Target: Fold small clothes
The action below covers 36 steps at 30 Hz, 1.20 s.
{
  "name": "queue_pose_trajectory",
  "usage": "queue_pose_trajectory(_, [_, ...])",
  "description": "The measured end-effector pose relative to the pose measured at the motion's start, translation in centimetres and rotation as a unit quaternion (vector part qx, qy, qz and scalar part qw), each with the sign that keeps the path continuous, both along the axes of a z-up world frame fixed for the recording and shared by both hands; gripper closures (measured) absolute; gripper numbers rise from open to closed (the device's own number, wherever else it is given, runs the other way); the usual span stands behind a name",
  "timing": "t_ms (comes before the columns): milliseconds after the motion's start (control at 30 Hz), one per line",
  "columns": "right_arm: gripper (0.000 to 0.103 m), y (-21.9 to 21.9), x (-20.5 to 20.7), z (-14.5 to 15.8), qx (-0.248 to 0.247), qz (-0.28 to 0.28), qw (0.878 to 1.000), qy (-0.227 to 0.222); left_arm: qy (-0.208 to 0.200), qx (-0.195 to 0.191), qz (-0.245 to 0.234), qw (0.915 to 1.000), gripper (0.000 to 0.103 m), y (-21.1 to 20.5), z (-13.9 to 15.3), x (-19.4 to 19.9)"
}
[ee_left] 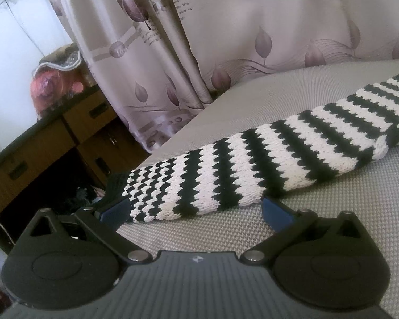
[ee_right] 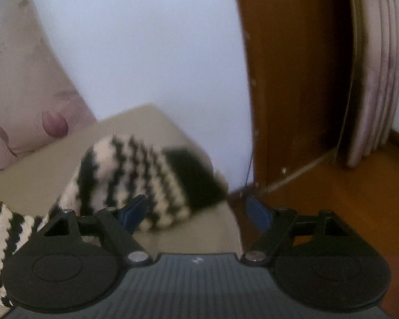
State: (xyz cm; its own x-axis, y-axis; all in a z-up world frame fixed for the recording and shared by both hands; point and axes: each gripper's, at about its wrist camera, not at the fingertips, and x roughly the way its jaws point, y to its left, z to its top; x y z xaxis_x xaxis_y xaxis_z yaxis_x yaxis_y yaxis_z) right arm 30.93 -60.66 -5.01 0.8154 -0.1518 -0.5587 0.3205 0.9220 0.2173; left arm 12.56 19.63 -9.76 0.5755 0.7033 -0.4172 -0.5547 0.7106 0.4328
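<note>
Striped knit garment (ee_left: 252, 156) lies flat on the grey woven surface (ee_left: 332, 226), one sleeve running out long toward the surface's left edge; black cuff of that sleeve sits right at the edge, nearest the wooden drawers (ee_left: 74, 130); patterned curtain (ee_left: 226, 26) hangs behind the garment's far side.

My left gripper (ee_left: 195, 210) is low over the surface with its jaws spread wide, the cuff end of the sleeve lying between the two blue pads (ee_left: 275, 214); nothing pinched yet, as far as I can see; I read the wide spread as deliberate, to straddle the full width of the sleeve before closing.

Right-wrist view is blurred, so details there are loose; my right gripper (ee_right: 196, 210) also stands wide open and holds nothing; its left pad (ee_right: 133, 210) overlaps the other sleeve end in the picture, whether touching I cannot tell; its right pad hangs out past the surface's edge, over the wooden floor (ee_right: 359, 199); the second black cuff (ee_right: 191, 175) lies just beyond the gripper, near that same edge; more striped knit bunches beside the gripper's left side.

My judgement: both grippers are set at opposite sleeve ends so the sleeves can be taken and brought inward over the body; fold not yet begun; the knit looks thick and soft, so it should bunch readily; right side sits close to the drop-off, a risk of the cuff slipping over.
</note>
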Motion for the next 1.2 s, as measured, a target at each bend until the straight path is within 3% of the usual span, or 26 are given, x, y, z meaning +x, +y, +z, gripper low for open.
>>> queue_pose_trajectory(100, [0.022,-0.4,0.6,-1.5,0.051,-0.036,0.998,0.005,0.001,0.004,0.0,1.0,0.0,-0.2,0.0,0.0])
queue_pose_trajectory(233, [0.022,-2.8,1.4,-3.0,0.159,-0.078,0.984,-0.024,0.005,0.017,-0.001,0.9998,0.0,-0.5,0.1,0.0])
queue_pose_trajectory(300, [0.024,-3.2,2.3,-3.3,0.18,-0.082,0.979,-0.039,0.007,0.025,-0.002,0.9997,0.0,-0.8,-0.1,0.0])
queue_pose_trajectory(367, [0.058,-3.0,2.5,-3.1,0.167,-0.087,0.981,-0.055,0.008,0.032,-0.001,0.9995,0.0,-1.0,-0.2,0.1])
queue_pose_trajectory(500, [0.093,-2.6,1.6,-2.6,0.145,-0.096,0.982,-0.074,0.009,0.033,-0.002,0.9994,0.0,-1.0,-0.2,0.1])
queue_pose_trajectory(700, [0.093,-3.0,-3.4,-1.0,0.221,-0.076,0.96,-0.155,0.009,0.034,-0.002,0.9994,0.0,-1.0,-0.2,0.1])
queue_pose_trajectory(900, [0.093,-4.1,-11.6,0.0,0.275,-0.108,0.931,-0.217,0.006,0.028,-0.002,0.9996,0.0,-1.0,-0.2,0.1])
queue_pose_trajectory(1000, [0.093,-4.7,-16.1,-1.4,0.312,-0.147,0.911,-0.228,0.005,0.024,-0.001,0.9997,0.0,-0.9,-0.3,0.0])
queue_pose_trajectory(1100, [0.093,-5.5,-19.1,-3.9,0.326,-0.183,0.903,-0.21,0.004,0.02,-0.001,0.9998,0.0,-0.7,-0.2,0.0])
queue_pose_trajectory(1200, [0.092,-6.6,-20.5,-6.4,0.358,-0.215,0.887,-0.197,0.003,0.018,-0.001,0.9998,0.0,-0.5,-0.1,0.0])
